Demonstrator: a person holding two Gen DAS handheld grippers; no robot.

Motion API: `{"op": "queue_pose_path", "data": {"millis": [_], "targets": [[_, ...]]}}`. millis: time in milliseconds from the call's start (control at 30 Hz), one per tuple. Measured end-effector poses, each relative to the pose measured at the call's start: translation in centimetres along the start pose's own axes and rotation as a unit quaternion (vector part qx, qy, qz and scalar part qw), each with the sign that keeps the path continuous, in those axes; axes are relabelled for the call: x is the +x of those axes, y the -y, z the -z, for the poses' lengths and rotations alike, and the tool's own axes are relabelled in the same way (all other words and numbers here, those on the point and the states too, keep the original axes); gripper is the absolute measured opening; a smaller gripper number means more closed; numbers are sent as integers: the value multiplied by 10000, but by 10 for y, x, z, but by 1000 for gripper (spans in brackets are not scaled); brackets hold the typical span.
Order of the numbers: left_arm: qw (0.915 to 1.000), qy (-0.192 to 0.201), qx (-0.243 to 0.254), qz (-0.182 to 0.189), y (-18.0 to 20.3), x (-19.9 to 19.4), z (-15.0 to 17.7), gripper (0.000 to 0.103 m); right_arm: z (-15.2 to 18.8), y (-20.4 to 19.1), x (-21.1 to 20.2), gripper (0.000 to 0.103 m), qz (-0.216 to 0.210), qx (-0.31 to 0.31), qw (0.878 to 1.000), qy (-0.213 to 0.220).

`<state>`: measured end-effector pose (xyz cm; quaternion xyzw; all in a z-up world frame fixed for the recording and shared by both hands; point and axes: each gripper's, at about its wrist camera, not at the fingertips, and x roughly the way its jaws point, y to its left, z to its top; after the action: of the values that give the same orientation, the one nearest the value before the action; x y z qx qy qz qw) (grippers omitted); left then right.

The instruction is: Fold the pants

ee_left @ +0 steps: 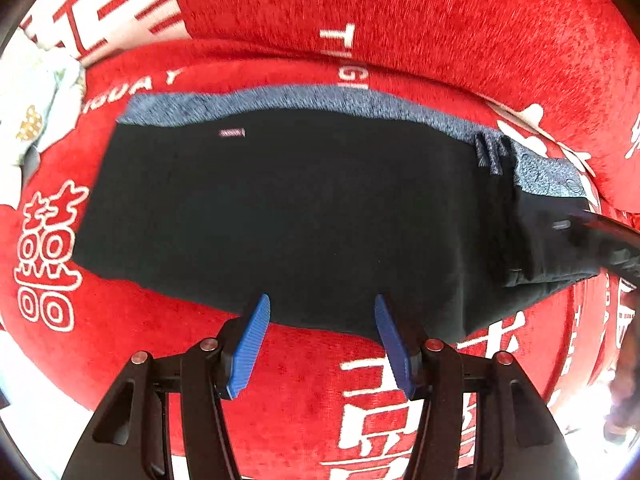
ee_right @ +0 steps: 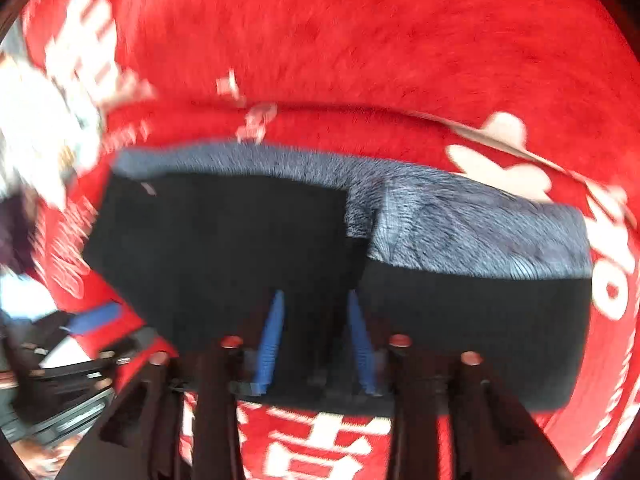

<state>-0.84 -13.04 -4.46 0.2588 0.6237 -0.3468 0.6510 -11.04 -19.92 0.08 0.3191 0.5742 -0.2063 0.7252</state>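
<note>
Black pants (ee_left: 296,216) with a blue-grey fleece lining (ee_left: 320,100) lie folded lengthwise on a red cover with white characters. My left gripper (ee_left: 322,312) is open and empty, its blue fingertips at the pants' near edge. The right gripper's black body (ee_left: 604,240) reaches in at the waist end on the right. In the blurred right wrist view the pants (ee_right: 224,256) fill the middle, with lining (ee_right: 472,232) showing at the right. My right gripper (ee_right: 316,304) is over the near edge, fingers apart with black cloth between them; its grip is unclear.
The red plush cover (ee_left: 400,12) spreads over the seat and backrest. A white patterned cloth (ee_left: 32,112) lies at the far left. The left gripper (ee_right: 96,316) shows at the lower left of the right wrist view.
</note>
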Motion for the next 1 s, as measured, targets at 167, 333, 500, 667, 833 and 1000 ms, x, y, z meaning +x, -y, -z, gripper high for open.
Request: {"op": "queue_pose_path", "data": {"millis": [167, 333, 500, 667, 833, 1000], "targets": [[9999, -87, -127, -76, -14, -1, 0, 56, 19, 66, -31, 43, -25, 1203, 9923, 308], [9992, -197, -298, -204, -18, 10, 1, 56, 32, 83, -2, 42, -514, 1804, 9821, -151], [9988, -260, -296, -282, -27, 7, 9, 56, 34, 45, 9, 42, -317, 1372, 9895, -317], [9975, -350, -527, -318, -40, 10, 13, 56, 33, 3, 2, 43, -831, 957, 9911, -397], [9971, -328, -630, -282, -49, 8, 13, 56, 44, -23, 42, 43, -1972, 1799, 9577, -1080], [9988, -191, -446, 77, -42, 6, -5, 56, 75, 10, 63, 43, -2405, 3240, 9106, -889]]}}
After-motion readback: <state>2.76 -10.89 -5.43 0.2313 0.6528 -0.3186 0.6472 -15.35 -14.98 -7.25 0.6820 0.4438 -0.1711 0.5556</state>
